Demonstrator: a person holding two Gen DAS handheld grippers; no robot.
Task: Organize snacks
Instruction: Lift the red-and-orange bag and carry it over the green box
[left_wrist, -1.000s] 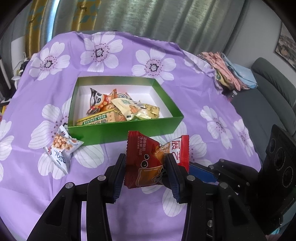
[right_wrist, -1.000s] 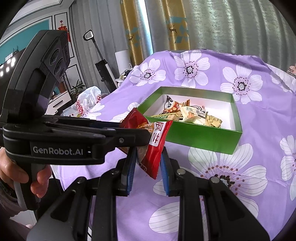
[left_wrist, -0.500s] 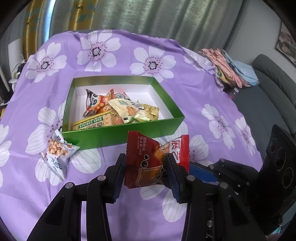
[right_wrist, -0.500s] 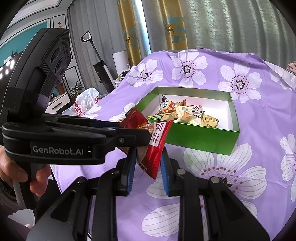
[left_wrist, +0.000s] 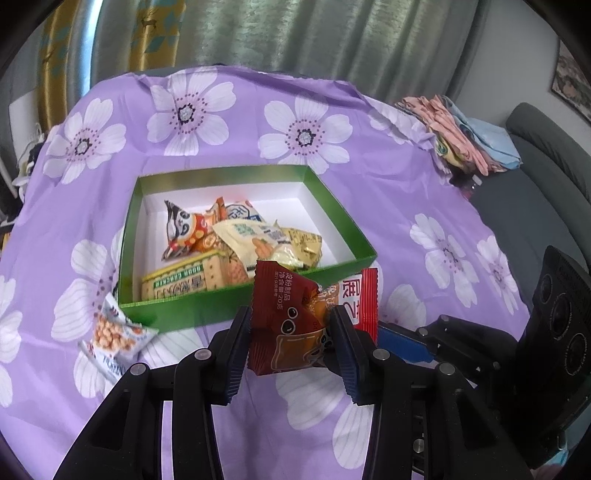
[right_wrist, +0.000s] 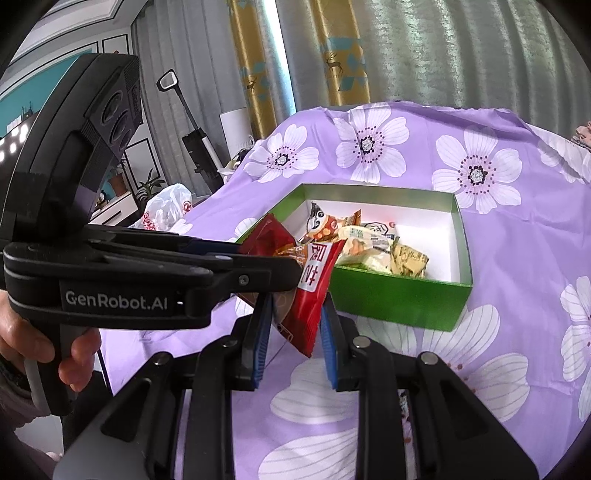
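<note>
A table (left_wrist: 424, 192) draped in a purple cloth printed with white flowers carries an open green box (left_wrist: 184, 314) near its middle. A small white snack packet (left_wrist: 114, 339) lies on the cloth, touching the box's near left corner. Folded fabrics (left_wrist: 461, 136) sit at the far right edge.

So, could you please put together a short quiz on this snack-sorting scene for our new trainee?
1. True or false: both claws grip the same red snack packet.
2. Where does the small packet of round puffs lie?
A. inside the green box
B. on the tablecloth by the box's near left corner
C. on the sofa
3. What colour is the inside of the green box?

Key:
1. True: the left claw and the right claw both pinch it, short of the box.
2. B
3. White
</note>
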